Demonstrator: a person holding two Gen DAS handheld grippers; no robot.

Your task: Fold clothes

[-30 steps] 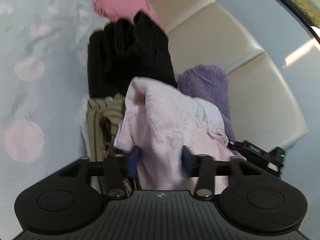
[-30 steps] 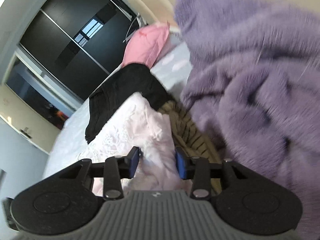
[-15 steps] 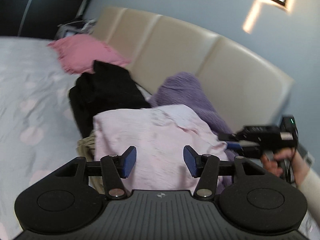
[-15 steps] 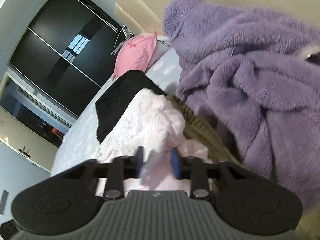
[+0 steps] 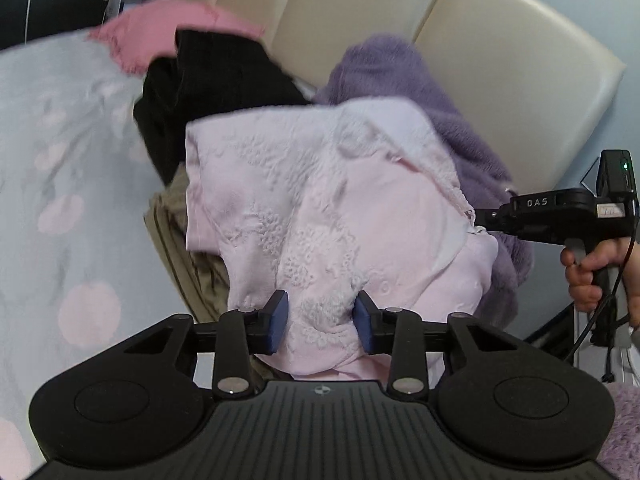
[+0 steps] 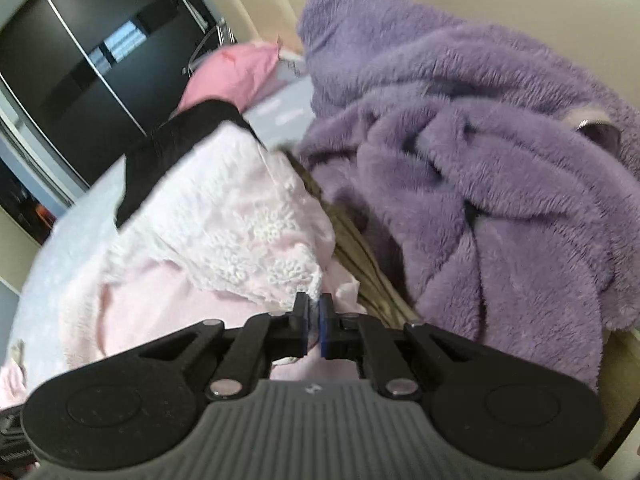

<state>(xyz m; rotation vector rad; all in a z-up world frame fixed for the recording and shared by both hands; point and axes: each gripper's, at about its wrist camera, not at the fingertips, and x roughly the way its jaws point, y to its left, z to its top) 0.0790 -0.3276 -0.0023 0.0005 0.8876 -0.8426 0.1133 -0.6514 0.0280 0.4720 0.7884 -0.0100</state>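
A pale pink lace garment (image 5: 320,200) lies on top of a heap of clothes on the bed. My left gripper (image 5: 320,320) has a bunched fold of it between its blue pads, and the jaws are closing on that fold. My right gripper (image 6: 314,316) is shut on the garment's lace edge (image 6: 256,248). From the left wrist view, the right gripper (image 5: 478,220) reaches in from the right, held by a hand (image 5: 592,268), and grips the garment's right edge.
Under and around the pink garment lie a fluffy purple robe (image 6: 480,140), a black garment (image 5: 208,80) and a striped olive piece (image 5: 188,248). A pink pillow (image 5: 160,36) rests against the beige padded headboard (image 5: 360,12). The grey bedsheet with pink dots (image 5: 60,200) spreads left.
My right gripper has shut on the pink garment's lace edge. The left gripper's pads have narrowed around a fold, and its view has rolled and shifted toward the headboard.
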